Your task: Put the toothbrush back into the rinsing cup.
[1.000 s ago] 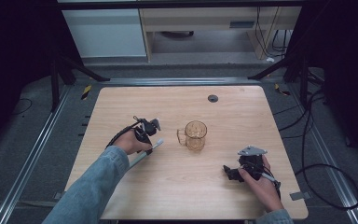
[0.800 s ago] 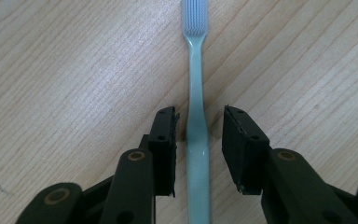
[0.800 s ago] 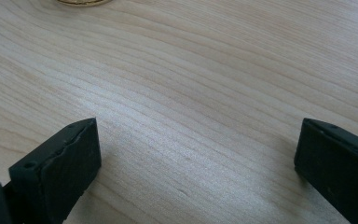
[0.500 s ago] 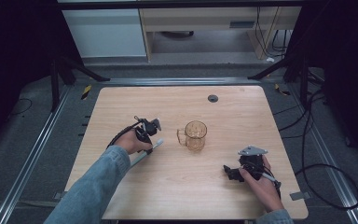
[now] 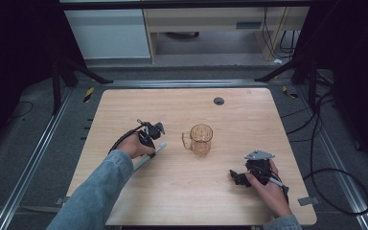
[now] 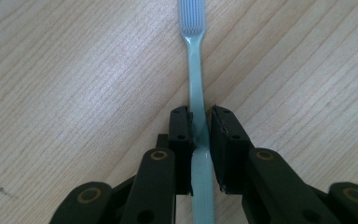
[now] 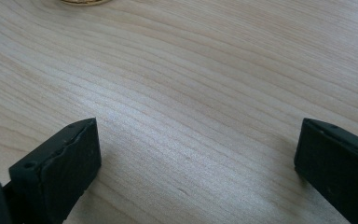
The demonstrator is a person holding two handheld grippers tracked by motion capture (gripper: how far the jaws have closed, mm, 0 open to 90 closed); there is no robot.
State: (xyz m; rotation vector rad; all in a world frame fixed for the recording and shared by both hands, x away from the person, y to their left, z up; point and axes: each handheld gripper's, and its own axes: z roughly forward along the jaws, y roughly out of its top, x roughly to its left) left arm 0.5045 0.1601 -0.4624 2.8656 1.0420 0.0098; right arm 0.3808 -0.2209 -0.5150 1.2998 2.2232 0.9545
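A pale blue-green toothbrush [image 5: 159, 149] lies on the wooden table [image 5: 249, 110], left of a clear amber glass mug [image 5: 201, 138]. My left gripper [image 5: 151, 149] points down at it. In the left gripper view the jaws have just been closing, and the left gripper [image 6: 200, 126] is now shut on the toothbrush [image 6: 196, 70] handle, bristle head pointing away. My right gripper [image 5: 237, 177] rests low at the table's front right, apart from the mug. In the right gripper view, the right gripper [image 7: 198, 154] stands open over bare wood, with the mug's base [image 7: 79, 1] at the top edge.
A dark round grommet hole [image 5: 219, 101] sits near the table's far edge. Metal rails [image 5: 38, 153] and cables [image 5: 330, 172] run along the floor on both sides. A white cabinet [image 5: 108, 33] stands beyond the table.
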